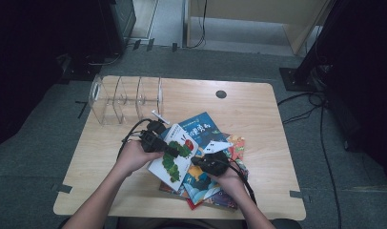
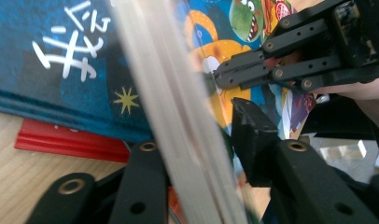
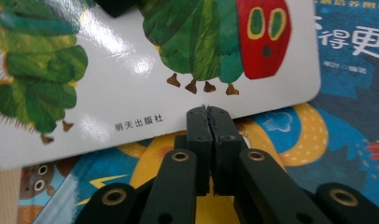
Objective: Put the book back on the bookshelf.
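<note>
High view, clear rack (image 1: 125, 98) behind book pile (image 1: 215, 183)

light: dim room, table (image 1: 258, 109) lit from above | glare: shining on white book cover (image 3: 131, 60) | blur: page edges (image 2: 178, 140) smearing close to lens | corners: darkening

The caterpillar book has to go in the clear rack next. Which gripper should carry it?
Left, probably. The left gripper already has the caterpillar book edge between its jaws and sits nearer the clear rack. The right gripper is shut, only touching the book's edge.
</note>
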`<state>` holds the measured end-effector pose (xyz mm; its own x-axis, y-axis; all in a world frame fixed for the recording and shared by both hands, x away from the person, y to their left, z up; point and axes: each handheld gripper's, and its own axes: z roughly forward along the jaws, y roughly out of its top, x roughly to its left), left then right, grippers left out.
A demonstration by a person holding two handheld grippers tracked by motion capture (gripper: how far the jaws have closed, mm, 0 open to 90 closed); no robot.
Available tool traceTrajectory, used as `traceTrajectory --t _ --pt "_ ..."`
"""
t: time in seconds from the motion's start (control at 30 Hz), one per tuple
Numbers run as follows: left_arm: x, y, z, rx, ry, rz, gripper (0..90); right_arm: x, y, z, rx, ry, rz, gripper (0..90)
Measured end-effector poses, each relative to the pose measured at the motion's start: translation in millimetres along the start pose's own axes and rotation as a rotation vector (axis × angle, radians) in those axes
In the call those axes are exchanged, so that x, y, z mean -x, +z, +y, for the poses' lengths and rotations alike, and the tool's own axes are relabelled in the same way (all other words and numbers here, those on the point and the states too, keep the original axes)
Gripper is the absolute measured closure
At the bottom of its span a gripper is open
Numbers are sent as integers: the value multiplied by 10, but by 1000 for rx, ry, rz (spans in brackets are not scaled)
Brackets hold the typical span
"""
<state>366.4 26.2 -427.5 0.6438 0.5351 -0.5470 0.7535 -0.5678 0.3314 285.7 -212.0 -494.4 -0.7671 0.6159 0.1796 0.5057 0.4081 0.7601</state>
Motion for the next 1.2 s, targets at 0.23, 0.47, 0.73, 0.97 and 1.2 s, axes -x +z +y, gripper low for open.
traceTrajectory --t 0.23,0.47,0.73,0.97,1.2 --pt "137 -131 160 -69 90 93 782 -23 -7 0 3 -28 1 743" --pt "181 -260 180 -78 155 208 782 -43 -7 -4 3 -81 -35 577" --pt "145 -444 134 -37 160 245 782 -109 9 -13 -6 -141 -62 533" --pt "134 -581 113 -25 154 267 782 -104 10 -13 -7 -130 -69 504" --pt "114 -688 102 -16 143 298 782 -100 14 -10 -10 -123 -91 442"
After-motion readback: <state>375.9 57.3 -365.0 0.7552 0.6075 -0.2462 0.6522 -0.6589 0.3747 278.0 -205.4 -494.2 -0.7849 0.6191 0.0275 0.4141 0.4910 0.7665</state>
